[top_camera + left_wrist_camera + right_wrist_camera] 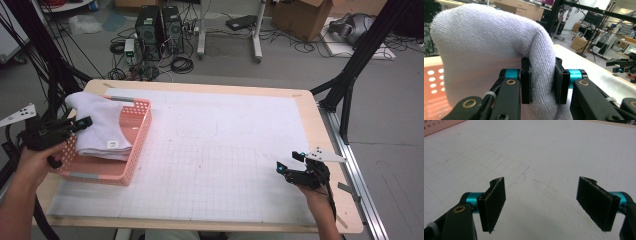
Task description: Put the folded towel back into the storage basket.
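A folded white towel (97, 127) lies draped over and into a pink perforated basket (130, 155) at the table's left. My left gripper (82, 123) comes in from the left edge and is shut on a thick fold of that towel (499, 47); both pads press into the cloth. Its gripper point sits at the pinch (542, 83). Near the table's right front corner, my right gripper (290, 163) hovers low over the white grid mat (225, 150), jaws wide apart with nothing between them (541, 205).
The basket's pink wall (432, 82) shows behind the towel. The mat (536, 152) carries a faint drawn outline in the middle. Past the far table edge stand black tripod legs (350, 75), computer towers (160, 30), cables and a cardboard box (305, 17).
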A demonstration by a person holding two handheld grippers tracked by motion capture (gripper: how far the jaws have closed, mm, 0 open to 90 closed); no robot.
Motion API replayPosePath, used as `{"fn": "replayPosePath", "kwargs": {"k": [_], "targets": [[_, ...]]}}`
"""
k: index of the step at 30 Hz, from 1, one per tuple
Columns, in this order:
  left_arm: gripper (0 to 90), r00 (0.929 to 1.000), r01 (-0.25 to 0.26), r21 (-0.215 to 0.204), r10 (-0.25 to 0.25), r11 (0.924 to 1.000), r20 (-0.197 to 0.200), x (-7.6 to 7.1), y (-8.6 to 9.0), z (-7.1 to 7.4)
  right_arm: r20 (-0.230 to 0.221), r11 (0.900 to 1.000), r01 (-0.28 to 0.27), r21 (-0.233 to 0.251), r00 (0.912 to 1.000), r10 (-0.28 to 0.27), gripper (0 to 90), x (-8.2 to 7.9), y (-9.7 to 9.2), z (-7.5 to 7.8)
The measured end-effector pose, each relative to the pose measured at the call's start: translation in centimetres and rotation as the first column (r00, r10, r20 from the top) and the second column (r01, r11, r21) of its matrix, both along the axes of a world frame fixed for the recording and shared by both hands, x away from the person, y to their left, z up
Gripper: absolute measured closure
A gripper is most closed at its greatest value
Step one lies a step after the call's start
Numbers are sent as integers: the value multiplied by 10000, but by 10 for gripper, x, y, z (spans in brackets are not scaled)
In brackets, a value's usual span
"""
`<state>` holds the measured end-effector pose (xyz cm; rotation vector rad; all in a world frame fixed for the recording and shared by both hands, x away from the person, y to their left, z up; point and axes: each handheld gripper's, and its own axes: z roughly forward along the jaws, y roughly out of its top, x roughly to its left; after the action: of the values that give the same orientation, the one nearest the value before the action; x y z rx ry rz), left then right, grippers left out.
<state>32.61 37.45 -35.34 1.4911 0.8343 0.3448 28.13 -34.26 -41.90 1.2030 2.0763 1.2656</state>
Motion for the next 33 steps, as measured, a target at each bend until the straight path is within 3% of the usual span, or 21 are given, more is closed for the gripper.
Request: {"fn": "replayPosePath", "kwargs": {"k": [9, 13, 19, 22, 27, 30, 33], "targets": [[714, 9985, -105, 158, 114, 9998, -537, 2, 0, -12, -90, 10000, 23, 5, 10000, -23, 223, 0, 1, 0], [715, 9959, -148, 454, 188, 9989, -885, 5, -1, -17, -44, 10000, 14, -40, 10000, -15, 223, 0, 0, -1], [694, 9912, -268, 492, 329, 9984, -1281, 9, -4, -20, -43, 10000, 3, -36, 10000, -3, 223, 0, 2, -1], [611, 9812, -388, 545, 483, 9978, -1870, 13, -5, -20, -76, 10000, 24, -36, 10000, -24, 223, 0, 1, -1], [487, 9555, -836, 738, 1010, 9938, -2772, 17, -6, -21, -44, 10000, 1, -69, 10000, -1, 223, 0, 1, -1], [416, 9383, -1145, 1136, 1450, 9869, -3138, 19, -7, -21, -78, 10000, 20, -21, 10000, -20, 223, -1, 1, 0], [430, 9245, -1440, 1593, 1902, 9767, -3302, 20, -8, -20, -47, 10000, -18, -53, 10000, 17, 223, 0, 1, -1]]}}
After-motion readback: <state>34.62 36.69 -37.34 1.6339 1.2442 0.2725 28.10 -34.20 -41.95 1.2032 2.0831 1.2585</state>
